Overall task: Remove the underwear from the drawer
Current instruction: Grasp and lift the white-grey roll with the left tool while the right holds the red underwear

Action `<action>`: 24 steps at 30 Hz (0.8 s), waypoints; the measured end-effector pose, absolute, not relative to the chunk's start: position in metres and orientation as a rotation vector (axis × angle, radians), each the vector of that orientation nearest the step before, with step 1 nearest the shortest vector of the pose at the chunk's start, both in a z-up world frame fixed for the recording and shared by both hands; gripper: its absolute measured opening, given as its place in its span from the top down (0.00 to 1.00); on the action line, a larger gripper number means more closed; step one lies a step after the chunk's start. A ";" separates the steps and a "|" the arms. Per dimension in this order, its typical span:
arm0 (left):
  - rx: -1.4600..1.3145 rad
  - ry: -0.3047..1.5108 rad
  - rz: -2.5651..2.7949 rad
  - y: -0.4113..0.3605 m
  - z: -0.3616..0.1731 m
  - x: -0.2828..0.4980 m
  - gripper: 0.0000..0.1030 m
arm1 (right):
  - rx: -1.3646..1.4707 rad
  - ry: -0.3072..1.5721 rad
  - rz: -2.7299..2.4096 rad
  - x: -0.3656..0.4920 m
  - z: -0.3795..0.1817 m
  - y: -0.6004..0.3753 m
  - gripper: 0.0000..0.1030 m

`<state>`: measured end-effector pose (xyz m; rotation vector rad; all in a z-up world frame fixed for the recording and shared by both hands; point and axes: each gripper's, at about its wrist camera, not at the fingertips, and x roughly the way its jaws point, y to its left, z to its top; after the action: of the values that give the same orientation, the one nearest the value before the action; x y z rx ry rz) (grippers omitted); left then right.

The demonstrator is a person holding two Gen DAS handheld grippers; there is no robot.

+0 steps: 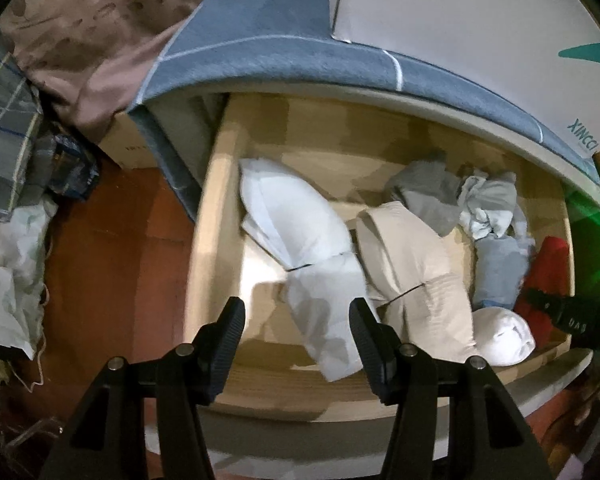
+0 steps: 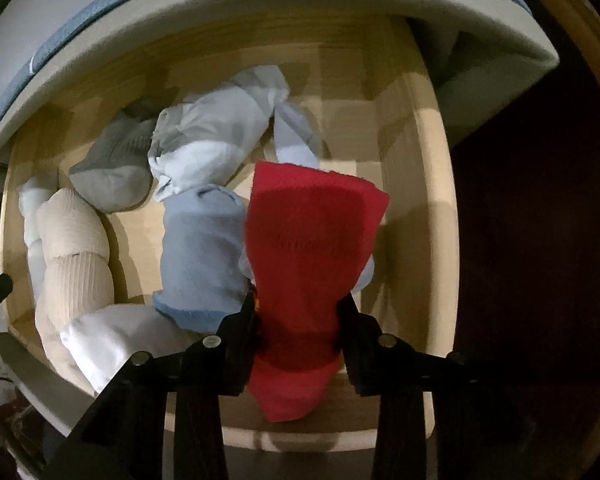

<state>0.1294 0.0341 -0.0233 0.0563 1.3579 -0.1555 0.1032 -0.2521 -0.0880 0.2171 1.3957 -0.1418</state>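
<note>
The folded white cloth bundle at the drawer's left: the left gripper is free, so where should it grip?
Probably the folded white cloth bundle at its narrow waist, coming straight down from above with the open left gripper; bare wooden drawer floor lies left of it.

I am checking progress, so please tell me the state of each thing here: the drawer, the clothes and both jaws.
drawer: pulled open.
red garment: pinched by the right gripper, lifted.
left gripper: jaws open, empty, over the drawer.
white garment: folded, lying in the drawer.
beige garment: folded, lying beside the white one.
blue garment: lying in the drawer.
grey garment: crumpled at the back.
</note>
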 end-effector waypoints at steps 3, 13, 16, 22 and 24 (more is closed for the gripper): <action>0.028 1.385 -0.161 0.029 -0.028 0.135 0.46 | 0.236 1.393 -0.136 0.097 -0.092 -0.256 0.67; -0.066 1.459 -0.140 0.019 -0.052 0.157 0.46 | 0.193 1.359 -0.131 0.089 -0.099 -0.246 0.67; -0.050 1.471 -0.122 0.015 -0.060 0.161 0.46 | 0.203 1.356 -0.123 0.087 -0.105 -0.239 0.67; -0.029 1.494 -0.080 0.014 -0.078 0.166 0.46 | 0.236 1.355 -0.114 0.084 -0.113 -0.245 0.66; -0.022 1.502 -0.063 0.015 -0.082 0.168 0.46 | 0.238 1.355 -0.111 0.083 -0.114 -0.249 0.65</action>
<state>0.1675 0.0145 -0.0821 -0.0220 1.5020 -0.0630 0.0825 -0.2491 -0.1139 0.2385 1.3554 -0.1109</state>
